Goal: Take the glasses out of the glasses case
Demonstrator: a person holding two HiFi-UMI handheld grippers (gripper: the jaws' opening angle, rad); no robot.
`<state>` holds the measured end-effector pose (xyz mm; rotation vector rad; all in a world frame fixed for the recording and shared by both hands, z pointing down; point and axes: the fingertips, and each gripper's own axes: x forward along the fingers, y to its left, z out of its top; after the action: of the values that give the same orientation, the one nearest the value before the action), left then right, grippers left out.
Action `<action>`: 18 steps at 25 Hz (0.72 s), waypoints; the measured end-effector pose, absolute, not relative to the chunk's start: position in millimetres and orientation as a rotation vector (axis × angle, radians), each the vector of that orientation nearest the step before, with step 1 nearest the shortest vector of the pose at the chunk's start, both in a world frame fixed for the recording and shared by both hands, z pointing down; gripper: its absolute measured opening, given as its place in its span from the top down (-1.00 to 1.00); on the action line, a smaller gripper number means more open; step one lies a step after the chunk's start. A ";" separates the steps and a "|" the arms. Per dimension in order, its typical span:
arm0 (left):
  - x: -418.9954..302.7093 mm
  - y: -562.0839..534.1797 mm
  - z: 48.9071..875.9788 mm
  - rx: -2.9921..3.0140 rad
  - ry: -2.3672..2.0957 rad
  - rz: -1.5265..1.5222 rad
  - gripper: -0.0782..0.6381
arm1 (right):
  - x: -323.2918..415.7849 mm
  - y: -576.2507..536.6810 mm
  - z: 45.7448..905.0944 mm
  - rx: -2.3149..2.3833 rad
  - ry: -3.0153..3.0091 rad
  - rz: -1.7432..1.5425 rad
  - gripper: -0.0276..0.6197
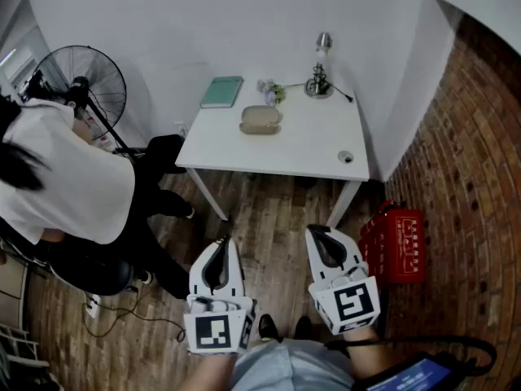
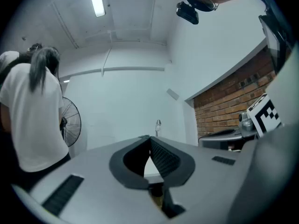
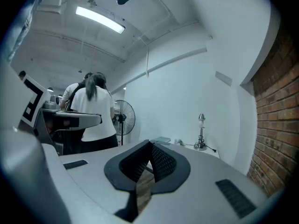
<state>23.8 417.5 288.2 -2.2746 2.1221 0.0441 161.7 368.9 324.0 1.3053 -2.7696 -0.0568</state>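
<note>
The beige glasses case (image 1: 260,119) lies closed on the white table (image 1: 309,149), far ahead of me; no glasses show. Both grippers hang close to my body over the wooden floor, well short of the table. My left gripper (image 1: 223,244) is shut with nothing between its jaws, and the left gripper view shows its tips (image 2: 149,138) meeting. Beside it my right gripper (image 1: 319,233) is shut and empty as well, its tips (image 3: 150,143) touching in the right gripper view. The case is hidden behind the jaws in both gripper views.
On the table stand a green notebook (image 1: 221,91), a small lamp (image 1: 319,68) and a crumpled bunch (image 1: 271,90). A person in a white shirt (image 1: 61,177) and a floor fan (image 1: 85,80) are at the left. A red crate (image 1: 396,244) sits by the brick wall (image 1: 472,177).
</note>
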 end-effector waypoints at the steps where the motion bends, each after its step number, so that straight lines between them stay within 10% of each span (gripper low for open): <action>1: 23.6 417.3 287.9 -2.274 2.122 0.044 0.76 | 161.7 368.9 323.9 1.304 -2.769 -0.060 0.87; 12: 17.5 413.6 290.6 -2.286 2.119 0.044 0.76 | 160.7 365.0 320.3 1.347 -2.792 -0.052 0.87; 14: 10.8 412.0 288.1 -2.288 2.111 0.052 0.76 | 155.5 362.3 316.8 1.342 -2.811 -0.022 0.24; 18: -6.0 410.6 281.5 -2.291 2.086 0.071 0.76 | 144.9 358.5 308.8 1.383 -2.798 -0.058 0.14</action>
<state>-6.0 410.6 281.5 -2.2908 2.0860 0.0706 144.9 358.5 308.8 1.3835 -2.7976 -0.0579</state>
